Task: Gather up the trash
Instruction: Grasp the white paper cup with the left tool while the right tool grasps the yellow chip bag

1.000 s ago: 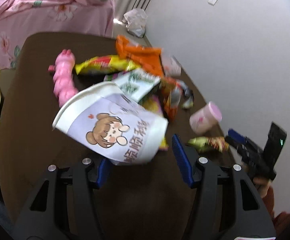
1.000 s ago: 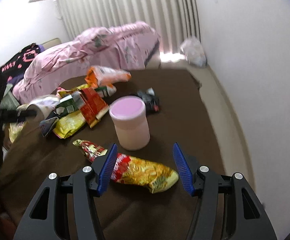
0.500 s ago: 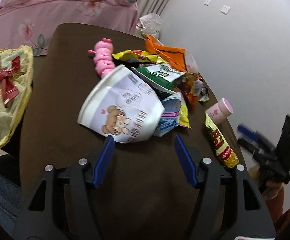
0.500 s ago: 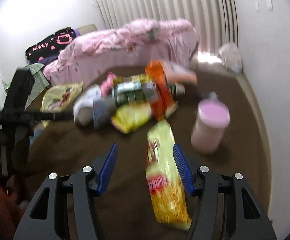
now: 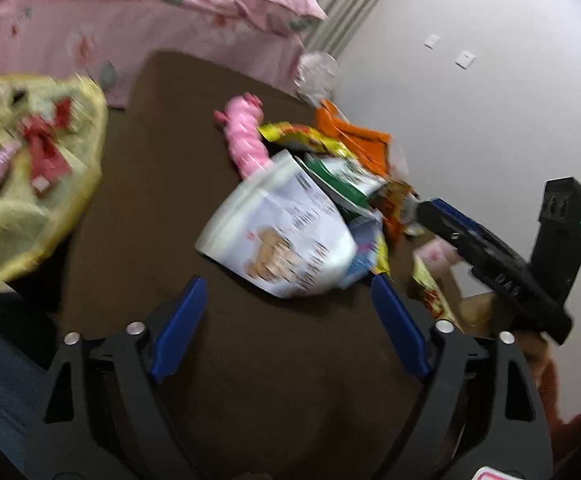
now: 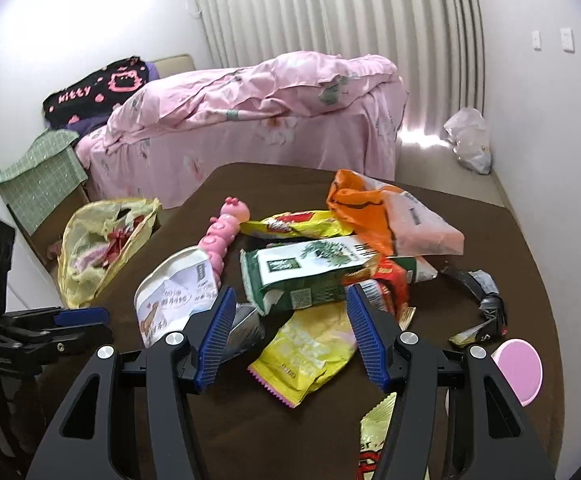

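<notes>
Two grippers hover over the brown bench, left gripper (image 5: 286, 312) with fingers spread wide and empty just short of the toppled paper cup (image 5: 282, 236), right gripper (image 6: 290, 328) likewise spread above a yellow wrapper (image 6: 306, 348) in the litter pile.

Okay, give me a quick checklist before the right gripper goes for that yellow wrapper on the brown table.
1. Right gripper open and empty: ok.
2. Yellow wrapper lies between its fingers: ok.
3. Wrapper free of other trash: not ok, the green and white packet overlaps its far end.
4. Left gripper open, holding nothing: ok.
5. Yellow trash bag open beside the table: ok.
6. Left gripper clear of the right one's path: cannot tell.
</notes>
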Motion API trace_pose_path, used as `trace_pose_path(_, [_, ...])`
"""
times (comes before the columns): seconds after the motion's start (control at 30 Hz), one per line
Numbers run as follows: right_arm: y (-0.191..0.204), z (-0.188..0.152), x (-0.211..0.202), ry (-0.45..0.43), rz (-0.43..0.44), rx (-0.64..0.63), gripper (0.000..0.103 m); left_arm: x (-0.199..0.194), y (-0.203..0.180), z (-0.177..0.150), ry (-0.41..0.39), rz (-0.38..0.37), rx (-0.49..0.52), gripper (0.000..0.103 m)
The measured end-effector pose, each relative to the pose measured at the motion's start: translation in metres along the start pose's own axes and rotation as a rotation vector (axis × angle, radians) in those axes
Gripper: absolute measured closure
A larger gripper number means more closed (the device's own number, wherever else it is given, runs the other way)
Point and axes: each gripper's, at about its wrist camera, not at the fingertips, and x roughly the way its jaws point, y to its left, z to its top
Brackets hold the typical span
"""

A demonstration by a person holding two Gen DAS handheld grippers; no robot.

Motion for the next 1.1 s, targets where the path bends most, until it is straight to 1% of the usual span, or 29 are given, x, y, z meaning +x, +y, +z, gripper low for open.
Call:
trace_pose_path(0.03, [0.003, -0.005, -0.003, -0.001, -0.028, -0.031, 0.048, 0.004, -0.003, -0.001, 0.011, -0.002, 0.012, 0.021])
trace_pose_path(0.13, [0.002, -0.024, -0.02, -0.001, -0.087, -0.09, 0.048, 0.008, -0.016, 0.003, -0.027, 0.051, 0.098, 0.021])
trace_pose_path(0.2, [-0.004, -0.035, -0.033, 0.007, -0.09, -0.091, 0.048, 0.01, -0.025, 0.008, -0.052, 0.092, 0.167, 0.021])
trace_pose_path(0.3, [-0.019, -0.054, -0.054, 0.019, -0.096, -0.068, 0.049, 0.015, -0.032, 0.019, -0.108, 0.193, 0.28, 0.021])
trace_pose_path(0.37, [-0.03, -0.068, -0.066, 0.032, -0.094, -0.038, 0.049, 0.02, -0.026, 0.026, -0.097, 0.212, 0.284, 0.021])
trace_pose_path(0.47, [-0.047, -0.085, -0.074, 0.038, -0.083, 0.026, 0.048, 0.03, -0.006, 0.037, -0.052, 0.19, 0.189, 0.024])
trace_pose_path(0.53, [-0.058, -0.096, -0.074, 0.05, -0.049, 0.087, 0.048, 0.039, 0.003, 0.039, -0.005, 0.155, 0.131, 0.033])
trace_pose_path(0.57, [-0.063, -0.1, -0.072, 0.058, -0.029, 0.116, 0.048, 0.044, 0.006, 0.039, 0.022, 0.126, 0.111, 0.035])
trace_pose_path(0.67, [-0.069, -0.106, -0.067, 0.077, -0.006, 0.159, 0.048, 0.043, 0.004, 0.034, 0.044, 0.078, 0.09, 0.042])
trace_pose_path(0.7, [-0.069, -0.108, -0.066, 0.079, -0.002, 0.159, 0.048, 0.041, 0.001, 0.031, 0.046, 0.06, 0.095, 0.047])
trace_pose_path(0.73, [-0.068, -0.108, -0.064, 0.083, 0.0, 0.155, 0.048, 0.039, -0.002, 0.029, 0.041, 0.055, 0.096, 0.06])
trace_pose_path(0.77, [-0.066, -0.109, -0.063, 0.089, 0.004, 0.15, 0.048, 0.038, -0.005, 0.027, 0.041, 0.054, 0.095, 0.069])
trace_pose_path(0.8, [-0.064, -0.11, -0.061, 0.093, 0.01, 0.144, 0.048, 0.036, -0.007, 0.024, 0.047, 0.048, 0.093, 0.075])
trace_pose_path(0.87, [-0.057, -0.112, -0.058, 0.101, 0.017, 0.128, 0.048, 0.03, -0.013, 0.02, 0.039, 0.03, 0.1, 0.077])
trace_pose_path(1.0, [-0.045, -0.113, -0.056, 0.102, 0.006, 0.079, 0.048, 0.018, -0.037, 0.011, 0.012, 0.035, 0.195, 0.078])
trace_pose_path(1.1, [-0.041, -0.112, -0.057, 0.104, 0.004, 0.058, 0.048, 0.011, -0.05, 0.01, -0.007, 0.041, 0.234, 0.079])
